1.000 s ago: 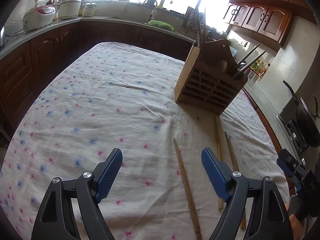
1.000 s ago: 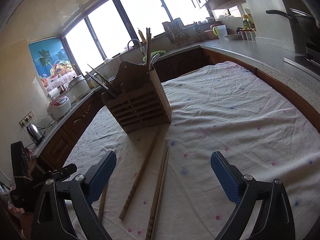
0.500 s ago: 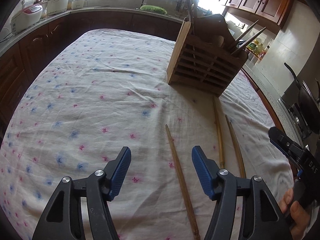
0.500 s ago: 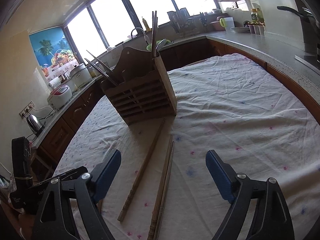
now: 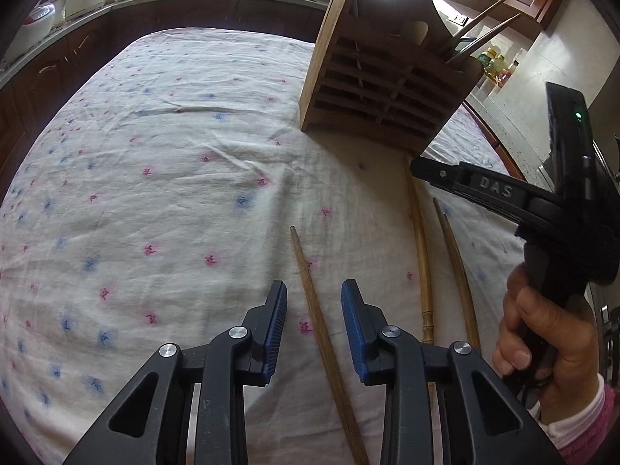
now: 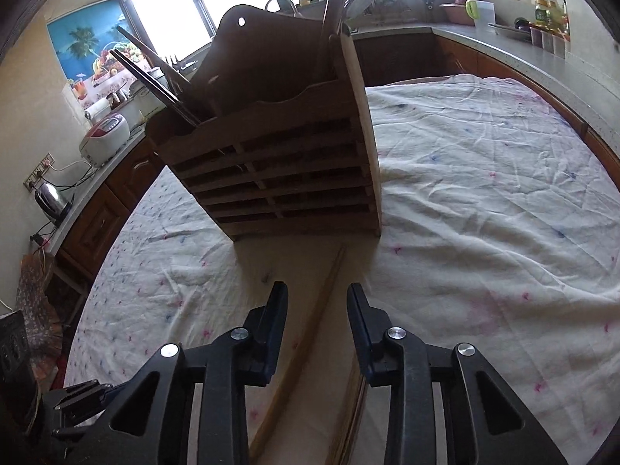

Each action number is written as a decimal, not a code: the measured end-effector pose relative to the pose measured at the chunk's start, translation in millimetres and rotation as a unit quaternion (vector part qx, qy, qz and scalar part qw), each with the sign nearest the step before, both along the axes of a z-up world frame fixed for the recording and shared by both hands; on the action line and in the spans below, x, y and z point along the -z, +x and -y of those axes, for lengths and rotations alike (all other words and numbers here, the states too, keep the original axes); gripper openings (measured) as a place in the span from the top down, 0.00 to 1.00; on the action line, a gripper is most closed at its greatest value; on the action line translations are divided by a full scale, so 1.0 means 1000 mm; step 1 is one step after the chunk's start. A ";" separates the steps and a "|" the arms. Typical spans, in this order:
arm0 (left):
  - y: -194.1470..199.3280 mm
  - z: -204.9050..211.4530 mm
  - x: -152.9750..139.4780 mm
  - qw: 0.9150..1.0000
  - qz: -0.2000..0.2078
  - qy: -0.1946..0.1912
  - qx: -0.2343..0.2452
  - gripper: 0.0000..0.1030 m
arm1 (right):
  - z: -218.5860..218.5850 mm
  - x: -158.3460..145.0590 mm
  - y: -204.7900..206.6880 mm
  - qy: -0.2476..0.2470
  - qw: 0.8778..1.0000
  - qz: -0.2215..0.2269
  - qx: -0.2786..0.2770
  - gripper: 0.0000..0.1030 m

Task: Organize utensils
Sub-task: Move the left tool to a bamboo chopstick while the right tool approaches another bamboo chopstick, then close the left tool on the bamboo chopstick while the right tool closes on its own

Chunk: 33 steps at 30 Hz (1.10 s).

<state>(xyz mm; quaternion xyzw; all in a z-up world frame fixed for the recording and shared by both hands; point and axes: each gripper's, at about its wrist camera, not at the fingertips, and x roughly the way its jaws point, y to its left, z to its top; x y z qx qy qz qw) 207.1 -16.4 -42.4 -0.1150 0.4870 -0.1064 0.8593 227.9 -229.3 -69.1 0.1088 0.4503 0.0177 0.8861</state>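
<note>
A slatted wooden utensil holder (image 5: 387, 89) (image 6: 279, 162) stands on the table with chopsticks and a spoon sticking out of it. Several wooden chopsticks lie on the cloth in front of it. My left gripper (image 5: 314, 294) straddles a dark chopstick (image 5: 310, 286). Its jaws are closing, with a gap left on both sides of the stick. My right gripper (image 6: 317, 298) straddles another chopstick (image 6: 325, 294) close to the holder's base. Its jaws are closing too, and the pads stand clear of the stick. A pale chopstick (image 5: 420, 252) and a darker one (image 5: 457, 263) lie to the right.
A white flowered tablecloth (image 5: 135, 193) covers the table. A hand (image 5: 542, 348) holding the right gripper's handle fills the right edge of the left wrist view. Kitchen counters ring the table, with a rice cooker (image 6: 104, 137) and a kettle (image 6: 52, 197) on one.
Both grippers have dropped lower and moved forward toward the holder. Their jaws have narrowed from wide apart to a small gap, each now around a chopstick.
</note>
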 end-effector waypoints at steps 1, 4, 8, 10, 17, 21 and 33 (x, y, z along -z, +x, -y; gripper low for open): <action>0.001 0.000 0.001 1.000 0.002 0.001 0.001 0.72 | -0.001 0.004 0.006 -0.004 1.000 -0.009 0.000 0.74; 0.002 0.000 0.002 1.000 0.003 0.001 0.004 0.73 | -0.002 0.016 0.017 -0.016 0.999 -0.030 -0.002 0.84; 0.003 0.001 0.003 1.000 0.004 0.005 0.008 0.73 | -0.010 0.016 0.011 -0.043 0.998 -0.030 -0.017 0.90; 0.004 0.001 0.004 1.000 0.005 0.007 0.012 0.73 | -0.011 0.015 0.002 -0.043 0.998 -0.032 -0.024 0.91; 0.007 0.003 0.002 1.000 0.001 0.017 0.023 0.73 | -0.006 0.014 -0.043 -0.010 0.999 -0.034 -0.028 0.93; 0.013 0.017 0.002 0.998 0.007 0.054 0.034 0.75 | -0.003 0.015 -0.060 0.007 0.999 -0.031 -0.025 0.93; 0.015 0.029 0.005 0.994 0.030 0.101 0.038 0.94 | -0.011 0.012 -0.057 -0.025 0.998 -0.025 -0.041 0.91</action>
